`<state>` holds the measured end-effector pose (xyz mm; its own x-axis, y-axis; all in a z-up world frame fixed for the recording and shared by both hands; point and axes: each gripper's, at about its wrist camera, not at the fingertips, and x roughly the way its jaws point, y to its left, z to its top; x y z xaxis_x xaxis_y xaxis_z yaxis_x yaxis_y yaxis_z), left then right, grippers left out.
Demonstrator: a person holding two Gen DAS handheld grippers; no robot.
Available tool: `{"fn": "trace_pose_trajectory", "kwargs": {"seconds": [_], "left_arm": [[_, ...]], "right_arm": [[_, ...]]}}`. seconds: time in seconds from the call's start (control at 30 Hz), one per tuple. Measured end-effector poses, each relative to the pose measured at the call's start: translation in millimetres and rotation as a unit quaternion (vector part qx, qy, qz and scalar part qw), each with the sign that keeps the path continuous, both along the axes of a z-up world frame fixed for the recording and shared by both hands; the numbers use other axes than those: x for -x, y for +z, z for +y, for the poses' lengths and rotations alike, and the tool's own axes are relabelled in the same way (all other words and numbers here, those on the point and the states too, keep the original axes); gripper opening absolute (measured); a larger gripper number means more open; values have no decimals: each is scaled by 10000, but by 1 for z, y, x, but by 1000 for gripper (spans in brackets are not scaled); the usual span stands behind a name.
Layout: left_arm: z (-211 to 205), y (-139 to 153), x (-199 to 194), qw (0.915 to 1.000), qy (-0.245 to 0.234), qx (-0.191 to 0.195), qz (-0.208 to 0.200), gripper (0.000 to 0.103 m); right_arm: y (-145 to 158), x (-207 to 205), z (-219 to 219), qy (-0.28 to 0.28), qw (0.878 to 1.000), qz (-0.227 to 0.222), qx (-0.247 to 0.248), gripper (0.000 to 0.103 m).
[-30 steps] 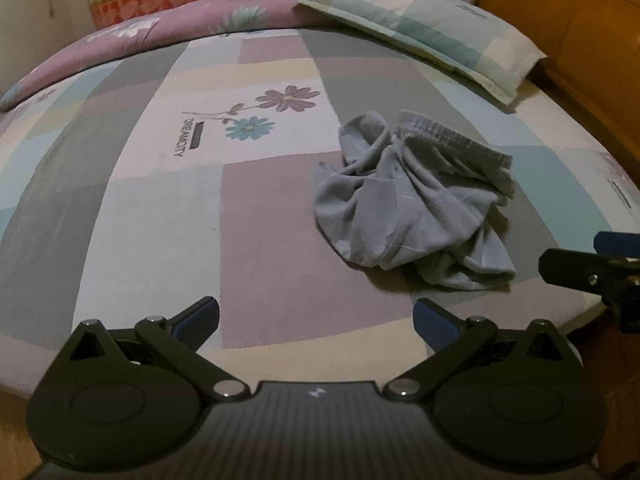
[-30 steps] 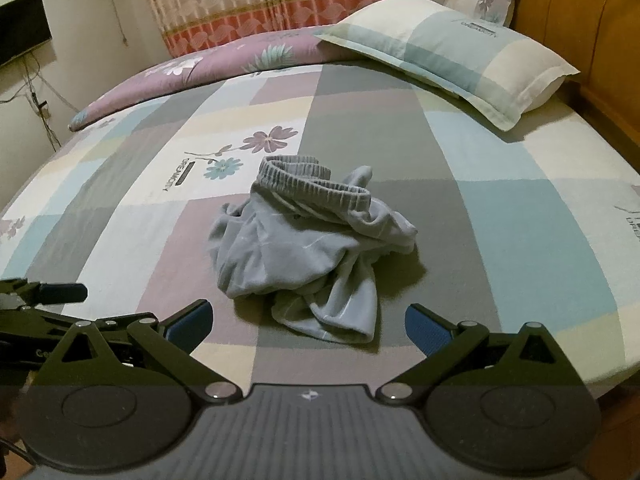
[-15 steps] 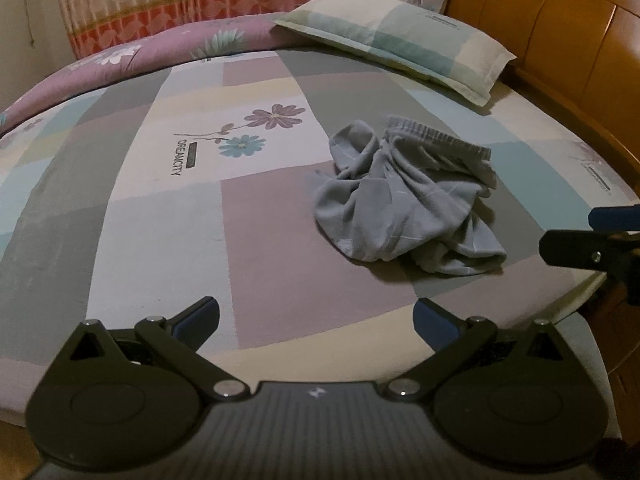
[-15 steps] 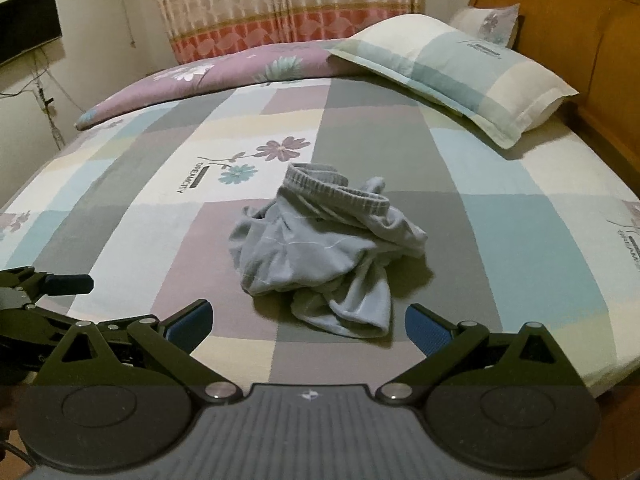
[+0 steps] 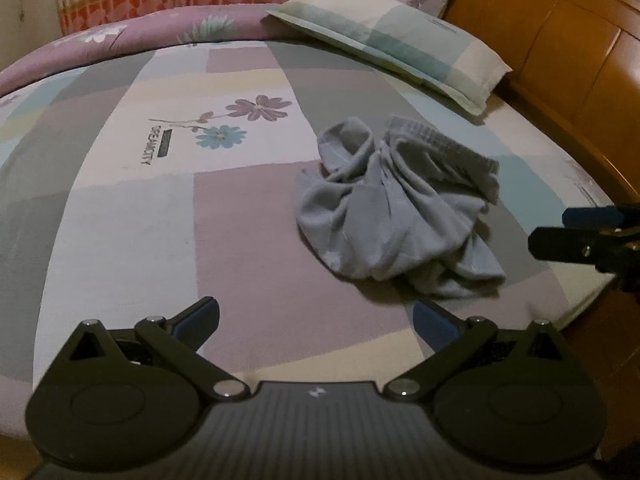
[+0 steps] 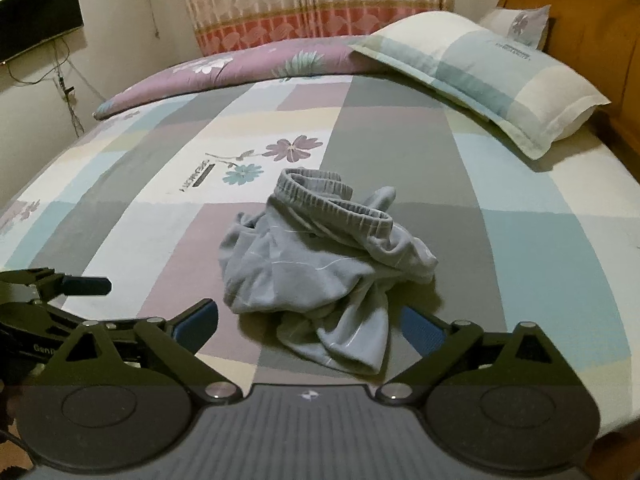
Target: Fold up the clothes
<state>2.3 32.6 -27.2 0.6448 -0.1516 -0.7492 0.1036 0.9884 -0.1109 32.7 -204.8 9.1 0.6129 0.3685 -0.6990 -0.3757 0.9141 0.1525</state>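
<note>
I am holding the left gripper (image 5: 316, 320) and the right gripper (image 6: 308, 320) at the lower edge of their frames, both with jaws spread wide and holding nothing. The grey shorts (image 6: 320, 264) are lying crumpled at frame centre on the patchwork bedsheet (image 6: 520, 248), waistband (image 6: 332, 204) toward the upper side, touched by neither tool. I am judging this the approach step, with unfolding not yet begun. The next move is calling for pinching the waistband at two separated points and spreading the garment flat.
</note>
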Motion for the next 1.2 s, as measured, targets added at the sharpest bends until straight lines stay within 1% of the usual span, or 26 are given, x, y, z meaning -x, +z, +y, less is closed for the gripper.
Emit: {"fn": "trace_pose_trajectory", "kwargs": {"seconds": [0.03,0.13,0.27,0.33,0.4,0.47,0.6,0.8,0.87,0.93,1.07,1.1,1.13,1.17,1.2], "left_arm": [[-1,-1,-4,10000,20,-51,14,102],[-6,-3,-12,9996,29,-270,-9,102],[-14,-5,-18,9976,-108,-640,-223,102],[-17,-5,-22,9971,-198,-692,-230,102],[-18,-5,-26,9976,-259,-616,-188,102],[-20,-5,-30,9977,-341,-566,-115,100],[-29,-1,-34,9963,-529,-671,-133,100],[-37,1,-45,9959,-661,-610,-61,100],[-38,0,-47,9962,-666,-566,-12,100],[-38,0,-48,9964,-665,-524,35,100],[-36,-2,-48,9969,-612,-478,93,100],[-35,-3,-47,9971,-591,-464,99,100],[-35,-3,-47,9973,-571,-450,103,100],[-35,-3,-47,9974,-557,-435,108,100],[-34,-4,-47,9976,-549,-416,120,100]], "right_arm": [[-2,-4,0,33,10000,21,21,95],[-5,-17,0,149,9999,56,65,92],[-6,-33,0,316,9994,42,152,90],[-5,-40,-1,400,9990,19,218,87],[-5,-47,-1,482,9984,-9,287,84],[-4,-53,-2,558,9978,-56,340,83],[3,-62,-1,763,9956,-249,482,83],[8,-80,12,1375,9866,-563,671,83],[5,-87,19,1587,9826,-588,760,82],[2,-94,26,1797,9781,-612,849,75],[-8,-108,33,2002,9736,-513,969,73],[-11,-111,34,2030,9731,-461,986,67],[-13,-112,34,2053,9728,-380,1001,57],[-16,-113,34,2075,9725,-298,1017,52],[-18,-114,33,2090,9722,-227,1035,40]]}}
